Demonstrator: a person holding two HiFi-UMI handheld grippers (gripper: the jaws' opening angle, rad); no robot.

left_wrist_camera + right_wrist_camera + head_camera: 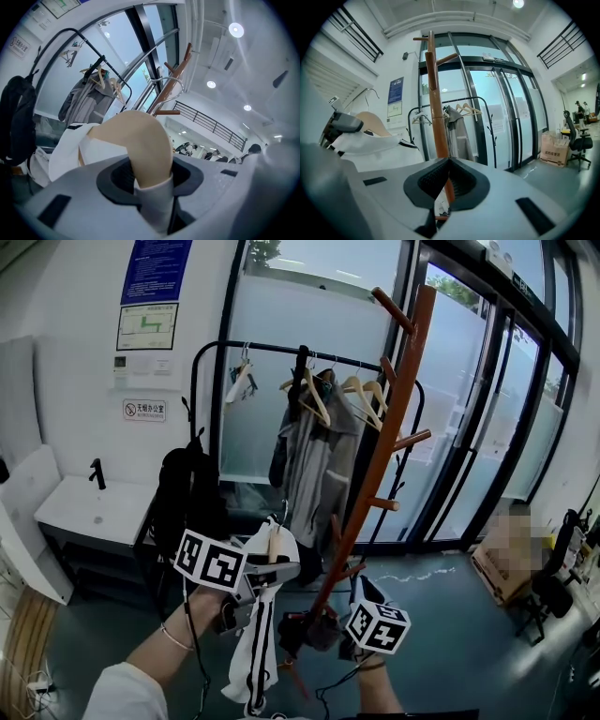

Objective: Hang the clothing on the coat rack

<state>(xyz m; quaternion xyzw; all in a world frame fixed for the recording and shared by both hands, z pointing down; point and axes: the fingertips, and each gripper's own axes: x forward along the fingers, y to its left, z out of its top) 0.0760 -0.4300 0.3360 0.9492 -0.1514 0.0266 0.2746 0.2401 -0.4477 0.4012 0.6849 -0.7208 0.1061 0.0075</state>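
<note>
A white garment [253,634] with black stripes hangs on a wooden hanger [275,545]. My left gripper [272,568] is shut on the hanger's curved shoulder [145,150], and white cloth [70,150] drapes off to its left. The tall wooden coat rack [389,418] leans up to the right, and its pegs [173,79] stand above and beyond the hanger. My right gripper [305,629] sits low beside the rack's pole. In the right gripper view the fingertips meet [447,161], and the pole [436,108] stands just behind them. The hanger [372,122] shows at the left there.
A black clothes rail [281,351] behind holds empty hangers and a grey coat [319,456]. A black backpack [183,493] hangs at its left end. A white counter [94,512] stands at the left wall. Glass doors [478,409] fill the right, with a chair [562,549] beyond.
</note>
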